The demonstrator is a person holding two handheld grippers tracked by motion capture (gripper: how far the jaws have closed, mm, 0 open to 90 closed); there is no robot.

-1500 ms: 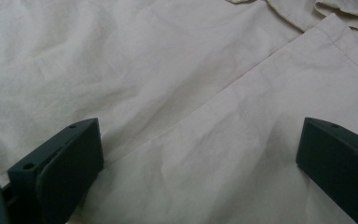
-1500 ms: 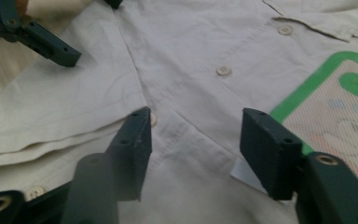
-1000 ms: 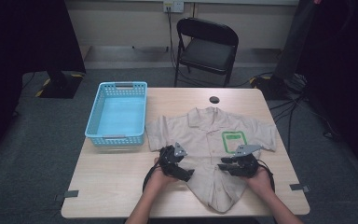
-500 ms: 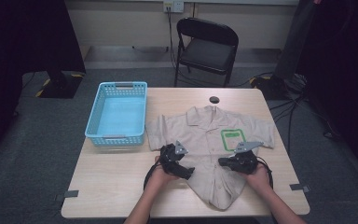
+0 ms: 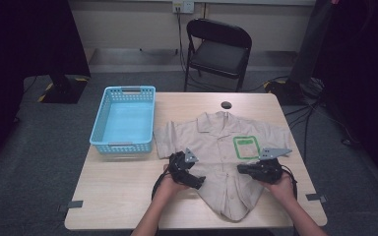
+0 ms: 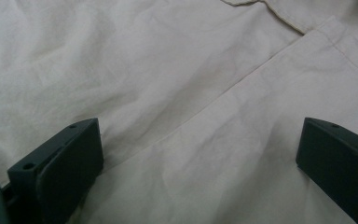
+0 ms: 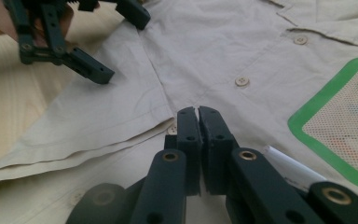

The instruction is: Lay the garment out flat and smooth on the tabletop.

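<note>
A beige short-sleeved shirt (image 5: 216, 142) lies flat on the table, collar away from the person, with a green-bordered patch (image 5: 246, 146) on its chest. My left gripper (image 5: 197, 178) rests on the shirt's lower left front, jaws wide open over bare cloth (image 6: 168, 70), gripping nothing. My right gripper (image 5: 241, 168) points left at the lower right front. In the right gripper view its jaws (image 7: 197, 111) are pressed together on the shirt's button edge (image 7: 205, 51), beside a button. The open left gripper (image 7: 123, 46) shows farther off there.
An empty light-blue basket (image 5: 123, 142) stands on the table (image 5: 118, 191) left of the shirt. A small dark round grommet (image 5: 226, 104) is set in the far edge. A black folding chair (image 5: 216, 49) stands beyond the table.
The right gripper has lifted slightly at the shirt's front edge. The left gripper has stayed where it was.
</note>
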